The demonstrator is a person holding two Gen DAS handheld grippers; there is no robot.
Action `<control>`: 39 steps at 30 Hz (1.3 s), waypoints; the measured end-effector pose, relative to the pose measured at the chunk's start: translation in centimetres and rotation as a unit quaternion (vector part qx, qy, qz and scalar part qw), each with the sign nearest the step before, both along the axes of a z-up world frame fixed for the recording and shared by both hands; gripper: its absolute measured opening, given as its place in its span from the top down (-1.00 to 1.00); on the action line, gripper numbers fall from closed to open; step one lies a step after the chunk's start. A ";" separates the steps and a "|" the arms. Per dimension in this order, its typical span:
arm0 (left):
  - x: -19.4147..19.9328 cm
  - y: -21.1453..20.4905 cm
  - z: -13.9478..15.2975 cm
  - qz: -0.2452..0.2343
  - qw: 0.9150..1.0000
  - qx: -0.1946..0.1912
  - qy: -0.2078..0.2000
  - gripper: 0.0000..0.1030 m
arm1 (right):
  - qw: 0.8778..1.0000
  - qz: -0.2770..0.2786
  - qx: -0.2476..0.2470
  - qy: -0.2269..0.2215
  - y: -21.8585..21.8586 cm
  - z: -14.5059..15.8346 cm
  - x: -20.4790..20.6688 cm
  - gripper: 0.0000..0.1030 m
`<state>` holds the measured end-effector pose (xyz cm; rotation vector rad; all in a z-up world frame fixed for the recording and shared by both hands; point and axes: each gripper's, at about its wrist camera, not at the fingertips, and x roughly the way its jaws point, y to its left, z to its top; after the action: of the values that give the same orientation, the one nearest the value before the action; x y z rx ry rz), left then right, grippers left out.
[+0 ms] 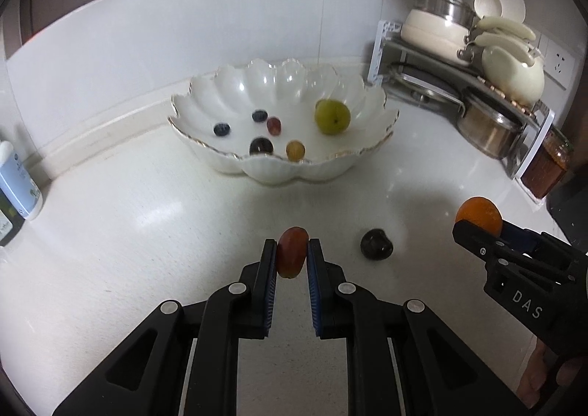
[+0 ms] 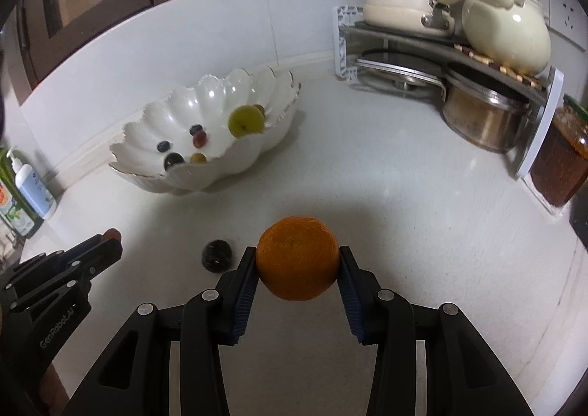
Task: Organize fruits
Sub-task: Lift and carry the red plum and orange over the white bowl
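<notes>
My left gripper (image 1: pixel 292 250) is shut on a red grape (image 1: pixel 292 251) above the white counter. My right gripper (image 2: pixel 297 261) is shut on an orange (image 2: pixel 297 258); it also shows in the left wrist view (image 1: pixel 479 216). A dark fruit (image 1: pixel 375 244) lies on the counter between the two grippers, also in the right wrist view (image 2: pixel 217 255). A white scalloped bowl (image 1: pixel 319 168) stands behind, holding a green fruit (image 1: pixel 332 117), blueberries (image 1: pixel 222 129), a dark grape (image 1: pixel 261 146) and small grapes (image 1: pixel 295 150). The bowl also shows in the right wrist view (image 2: pixel 235 162).
A corner rack (image 2: pixel 441 48) with pots, a cream kettle (image 2: pixel 507 33) and a steel pot (image 2: pixel 481 118) stands at the back right. A jar (image 2: pixel 558 166) is beside it. Bottles (image 1: pixel 18 180) stand at the left by the wall.
</notes>
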<state>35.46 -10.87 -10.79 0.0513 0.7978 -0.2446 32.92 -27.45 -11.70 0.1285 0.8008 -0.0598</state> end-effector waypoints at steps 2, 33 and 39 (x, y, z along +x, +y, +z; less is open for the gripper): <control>-0.2 0.2 0.6 0.001 1.000 -0.003 -0.008 0.67 | 1.000 0.003 -0.003 -0.008 0.3 0.7 -0.3 0.15; -0.4 2.7 7.7 -0.004 0.994 -0.032 -0.103 0.67 | 0.995 0.032 -0.022 -0.095 3.8 7.2 -0.8 0.15; 0.9 3.4 8.2 0.001 0.994 -0.036 -0.104 0.67 | 0.993 0.038 -0.027 -0.105 4.3 8.0 0.5 0.15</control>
<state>36.34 -7.49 -2.63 0.0067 0.5804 -0.2611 33.42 -23.12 -3.70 0.0521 0.5929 0.0036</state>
